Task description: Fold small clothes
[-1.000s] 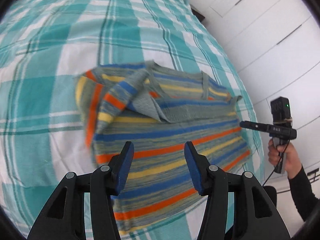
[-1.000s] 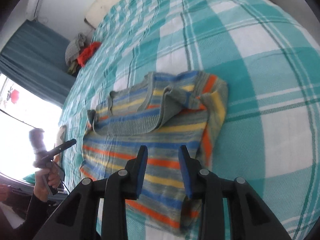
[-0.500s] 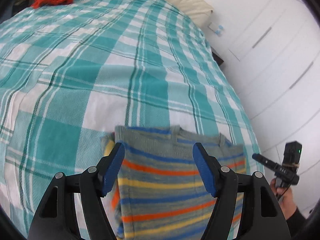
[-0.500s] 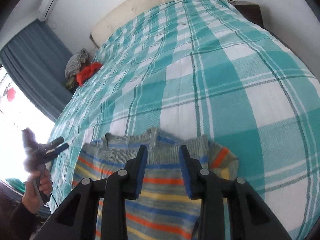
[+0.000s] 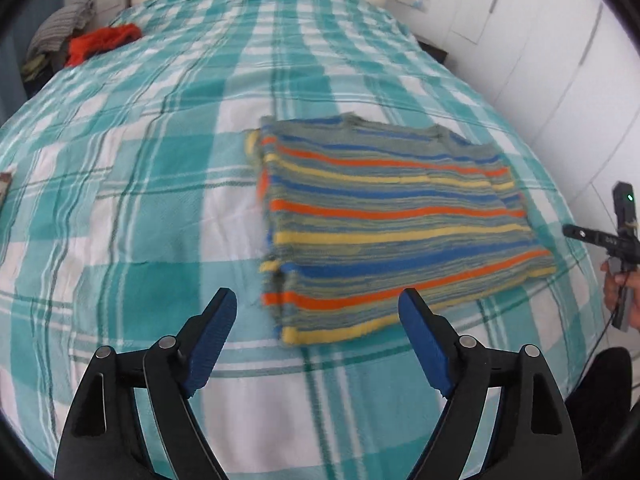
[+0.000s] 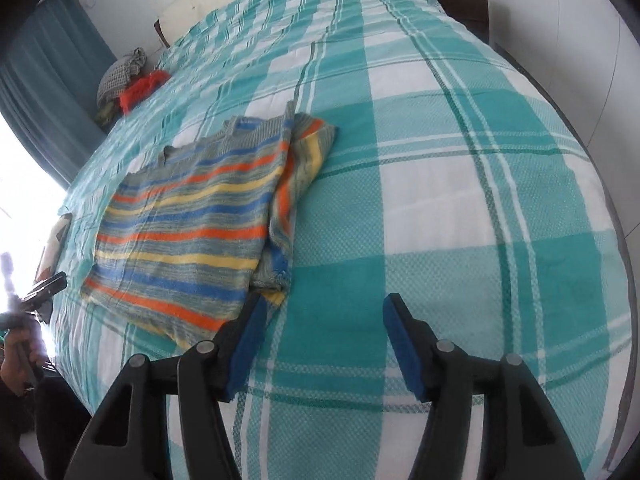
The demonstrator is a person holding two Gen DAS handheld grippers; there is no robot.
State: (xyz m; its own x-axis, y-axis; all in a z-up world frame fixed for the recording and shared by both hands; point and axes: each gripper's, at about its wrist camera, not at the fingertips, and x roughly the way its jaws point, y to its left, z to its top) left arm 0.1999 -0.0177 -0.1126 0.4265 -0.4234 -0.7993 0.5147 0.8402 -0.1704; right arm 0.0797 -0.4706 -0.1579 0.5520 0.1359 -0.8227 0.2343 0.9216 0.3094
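A: Where is the striped sweater (image 5: pixel 392 232) lying?

B: Flat on the bed (image 5: pixel 160 168), on its teal and white checked cover. In the left wrist view it lies just ahead of the left hand-held gripper (image 5: pixel 318 334), a little toward that gripper's right finger. In the right wrist view the sweater (image 6: pixel 188 224) is ahead and off to the left of the right hand-held gripper (image 6: pixel 322 340), with its near corner just beside the left finger.

A: Is it folded?

B: Its sleeves are tucked in, so it makes a rough rectangle, neckline at the far edge. On the side nearer the right hand-held gripper a folded layer sticks out past the top layer.

A: And the grippers?

B: The left one stands wide, its jaws opening, with only the checked cover between them. The right one is also spread, jaws opening, and nothing is between its blue pads (image 6: pixel 404 356) either. Neither touches the sweater.

A: Anything else about?

B: Far beyond both grippers, near the head of the bed, a red garment (image 5: pixel 102 42) lies beside a grey bundle (image 5: pixel 60 28). White cupboard doors (image 5: pixel 560 60) stand beyond the sweater on the left gripper's right side.
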